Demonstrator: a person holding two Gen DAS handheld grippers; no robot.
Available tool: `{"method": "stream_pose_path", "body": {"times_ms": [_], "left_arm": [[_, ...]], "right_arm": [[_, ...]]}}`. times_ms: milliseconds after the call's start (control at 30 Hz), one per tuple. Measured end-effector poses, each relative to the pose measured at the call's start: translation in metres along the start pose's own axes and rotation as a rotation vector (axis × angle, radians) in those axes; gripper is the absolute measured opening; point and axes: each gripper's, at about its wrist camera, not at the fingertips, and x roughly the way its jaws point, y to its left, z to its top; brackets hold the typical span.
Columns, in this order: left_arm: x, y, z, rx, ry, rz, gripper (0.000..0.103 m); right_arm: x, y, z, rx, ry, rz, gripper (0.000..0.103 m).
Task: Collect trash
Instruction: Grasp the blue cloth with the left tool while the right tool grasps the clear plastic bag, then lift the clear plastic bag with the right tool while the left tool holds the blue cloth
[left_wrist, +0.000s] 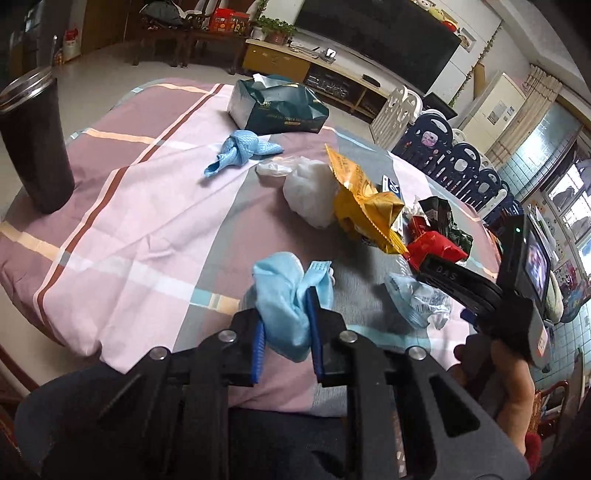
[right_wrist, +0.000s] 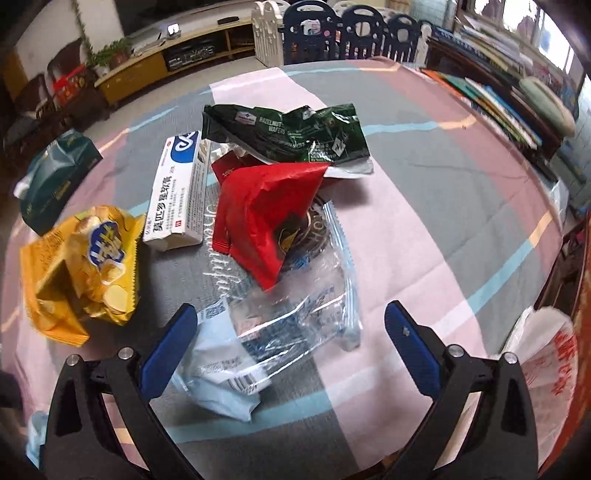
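Checked tablecloth (left_wrist: 147, 206), left gripper (left_wrist: 286, 325) jaws clamped on blue mask (left_wrist: 284, 295), right gripper (right_wrist: 291, 332) jaws apart over clear wrapper (right_wrist: 295, 317).

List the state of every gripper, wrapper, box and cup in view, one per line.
Left gripper: shut on light blue cloth.
Right gripper: open, above clear wrapper.
Yellow chip bag: torn open, crumpled.
Red wrapper: crumpled.
Green wafer bag: open, flattened.
White box: lying flat.
Tissue pack: open, tissue showing.
Black tumbler: upright.
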Motion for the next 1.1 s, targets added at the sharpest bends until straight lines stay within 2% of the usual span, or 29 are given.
{"method": "stream_pose_path", "body": {"times_ms": [33,67,100,133,167,233,400,467,500,567,600,667,833,967,1033,1100], "left_arm": [[0.000,0.001,-0.001,0.001,-0.003,0.004,0.021],[-0.001,0.003,-0.001,0.001,-0.005,0.007,0.021],[-0.001,0.005,-0.001,-0.001,-0.008,0.011,0.021],[-0.001,0.006,-0.001,-0.005,-0.013,0.016,0.021],[-0.001,0.008,0.000,-0.010,-0.015,0.018,0.021],[0.000,0.010,0.000,-0.018,-0.013,0.010,0.021],[0.002,0.010,0.001,-0.018,-0.008,0.005,0.021],[0.003,0.010,0.000,-0.016,-0.004,0.010,0.021],[0.004,0.011,0.000,-0.016,-0.003,0.012,0.021],[0.005,0.011,0.000,-0.018,0.001,0.014,0.021],[0.006,0.011,0.000,-0.020,0.001,0.015,0.021],[0.007,0.012,-0.001,-0.020,0.000,0.018,0.021],[0.007,0.011,-0.001,-0.017,-0.002,0.021,0.021],[0.009,0.012,-0.001,-0.018,0.005,0.018,0.021],[0.010,0.013,-0.001,-0.019,0.008,0.017,0.021],[0.011,0.013,-0.001,-0.020,0.012,0.016,0.021]], "right_arm": [[0.001,0.001,-0.002,-0.029,0.013,-0.008,0.059],[0.002,0.001,-0.005,-0.047,0.020,-0.008,0.046],[-0.001,-0.001,-0.008,-0.064,0.018,0.011,0.041],[-0.005,-0.003,-0.012,-0.082,0.010,0.039,0.029],[-0.010,-0.003,-0.015,-0.105,0.004,0.055,0.023],[-0.022,-0.003,-0.024,-0.179,-0.015,0.083,0.018],[-0.039,0.006,-0.047,-0.445,-0.081,0.117,0.018],[-0.040,0.002,-0.049,-0.456,-0.075,0.114,0.023],[-0.040,-0.003,-0.047,-0.424,-0.067,0.117,0.030],[-0.041,-0.015,-0.043,-0.327,-0.055,0.142,0.073],[-0.042,-0.021,-0.041,-0.270,-0.055,0.163,0.078],[-0.039,-0.023,-0.041,-0.218,-0.029,0.176,0.079],[-0.018,-0.011,-0.038,-0.149,0.034,0.112,0.079],[-0.007,0.003,-0.039,-0.152,0.047,0.080,0.079],[-0.007,0.013,-0.041,-0.189,0.024,0.037,0.079],[-0.011,0.021,-0.045,-0.235,-0.020,0.014,0.068]]}}
